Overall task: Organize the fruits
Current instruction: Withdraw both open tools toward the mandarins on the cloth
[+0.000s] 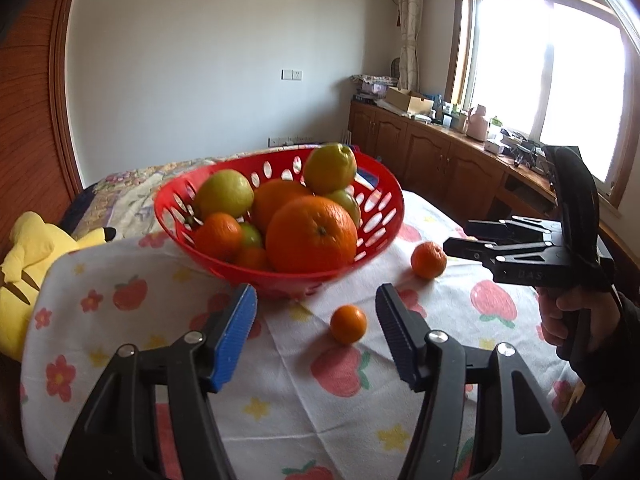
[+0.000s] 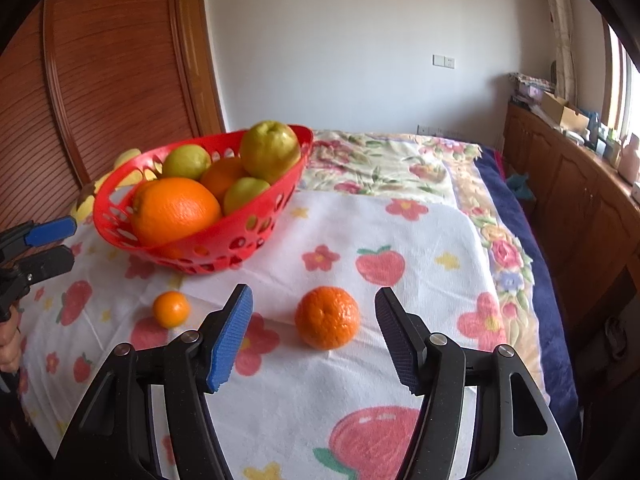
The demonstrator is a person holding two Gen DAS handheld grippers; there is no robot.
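Closest to me, the left gripper [image 1: 316, 312], black with ribbed blue pads, hangs over a white cloth printed with red strawberries and flowers [image 1: 304, 396]. Its jaws are spread with nothing pinched between them; a small round orange tangerine [image 1: 348, 324] lies on the cloth just past the tips, nearer the right-hand pad and apart from both.

The right gripper [image 2: 314, 314], of the same make, is likewise spread and gripping nothing. A larger, dimpled orange mandarin [image 2: 327, 317] sits on the cloth in line with the gap between its tips, touching neither pad. The small tangerine lies off to its left, the two fruits well apart. A hand in a dark sleeve [image 1: 560, 316] grasps the handle of the right gripper.

Just beyond both loose fruits stands a red perforated plastic basket [image 1: 376, 216], upright on the same cloth and heaped with fruit: a big orange [image 1: 311, 234] at the front, smaller orange ones beside and behind it, and yellow-green round fruits [image 1: 330, 168] riding on top.

A yellow plush toy [image 1: 24, 264] lies left of the basket at the cloth's edge. Behind is a flowered bedspread [image 2: 384, 160], then a wooden cabinet [image 1: 432, 148] under a bright window [image 1: 548, 72].
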